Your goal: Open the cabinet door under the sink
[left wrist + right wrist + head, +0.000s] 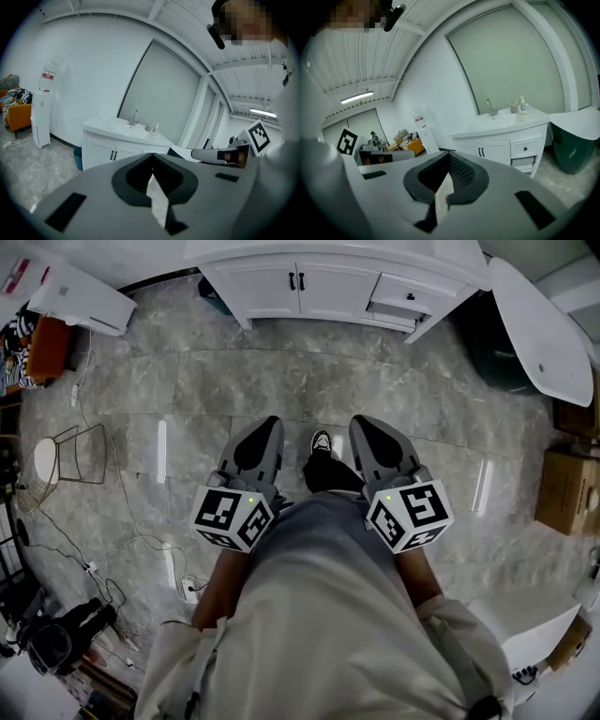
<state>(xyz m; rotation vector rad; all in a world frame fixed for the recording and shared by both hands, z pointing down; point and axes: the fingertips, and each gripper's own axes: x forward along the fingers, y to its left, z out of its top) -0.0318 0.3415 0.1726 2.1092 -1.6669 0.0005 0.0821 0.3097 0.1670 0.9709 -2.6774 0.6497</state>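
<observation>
Approach step: left gripper [266, 427] and right gripper [367, 427] both pinched closed, empty; cabinet doors [272, 292] well ahead. Next: reach a handle [292, 280], spread jaws

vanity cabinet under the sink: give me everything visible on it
White vanity cabinet, painted-looking, stands on short legs on the grey tiled floor against the wall. Its two doors are shut, with dark vertical handles side by side at the centre seam. Beside them is a drawer with a dark knob; the lower drawer juts out slightly. The white top carries a faucet. Nothing touches the doors.
</observation>
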